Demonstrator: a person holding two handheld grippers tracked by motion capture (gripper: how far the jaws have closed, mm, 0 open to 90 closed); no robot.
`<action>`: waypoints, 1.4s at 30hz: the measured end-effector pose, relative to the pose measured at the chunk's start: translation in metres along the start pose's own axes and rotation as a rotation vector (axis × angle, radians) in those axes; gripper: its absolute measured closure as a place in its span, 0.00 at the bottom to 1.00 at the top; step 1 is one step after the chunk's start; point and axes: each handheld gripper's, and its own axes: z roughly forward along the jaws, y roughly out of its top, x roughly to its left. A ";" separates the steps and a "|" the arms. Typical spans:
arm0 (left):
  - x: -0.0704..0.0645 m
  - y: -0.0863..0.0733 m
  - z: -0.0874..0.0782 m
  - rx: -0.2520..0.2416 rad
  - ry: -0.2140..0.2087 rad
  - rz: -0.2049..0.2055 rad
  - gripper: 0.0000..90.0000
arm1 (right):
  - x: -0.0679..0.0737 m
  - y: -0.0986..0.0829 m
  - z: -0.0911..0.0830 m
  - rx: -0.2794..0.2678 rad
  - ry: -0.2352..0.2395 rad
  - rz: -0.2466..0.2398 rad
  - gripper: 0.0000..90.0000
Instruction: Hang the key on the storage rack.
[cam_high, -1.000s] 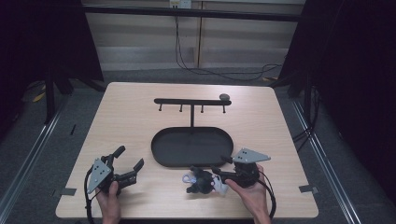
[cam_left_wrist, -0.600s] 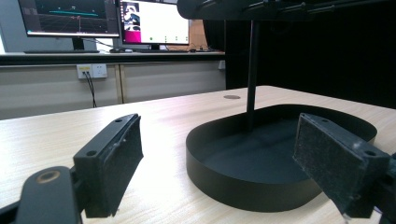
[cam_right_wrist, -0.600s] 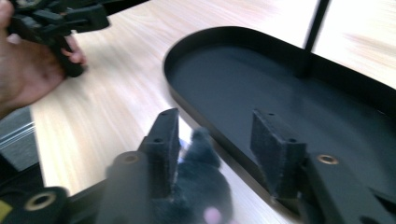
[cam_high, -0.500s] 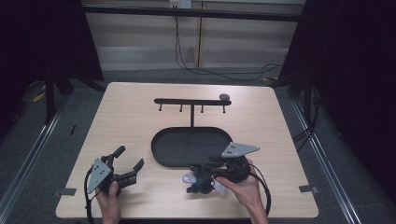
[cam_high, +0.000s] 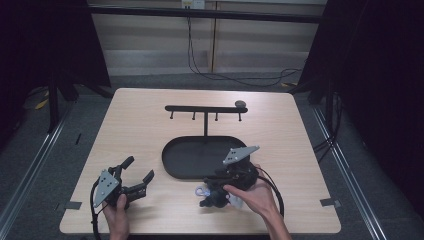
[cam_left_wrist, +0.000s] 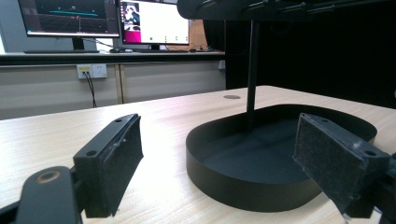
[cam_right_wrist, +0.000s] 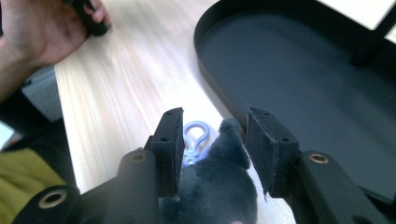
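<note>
The right tongs (cam_right_wrist: 214, 140), swung left within 1 second, now clench the plush keychain (cam_right_wrist: 219, 186) beside the tray (cam_right_wrist: 299, 70); left tongs (cam_left_wrist: 219, 158) rest released. Hanging likely follows.

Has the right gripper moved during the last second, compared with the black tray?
Yes. The right gripper, shut on the plush keychain, has shifted left along the near rim of the black tray. Its grey plate now overlaps the tray.

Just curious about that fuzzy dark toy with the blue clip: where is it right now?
The plush toy sits between the right gripper jaws, low on the table near the person's side, just in front of the black tray.
</note>
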 end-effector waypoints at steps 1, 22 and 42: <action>0.000 0.000 0.000 0.000 0.000 0.000 0.17 | 0.001 0.002 0.001 0.019 0.007 -0.010 0.64; 0.000 0.000 0.000 0.000 0.000 0.001 0.17 | -0.002 0.039 0.053 0.447 0.144 -0.049 0.82; 0.000 0.000 0.000 0.000 0.000 0.000 0.17 | -0.004 0.049 0.097 0.688 0.135 -0.111 0.78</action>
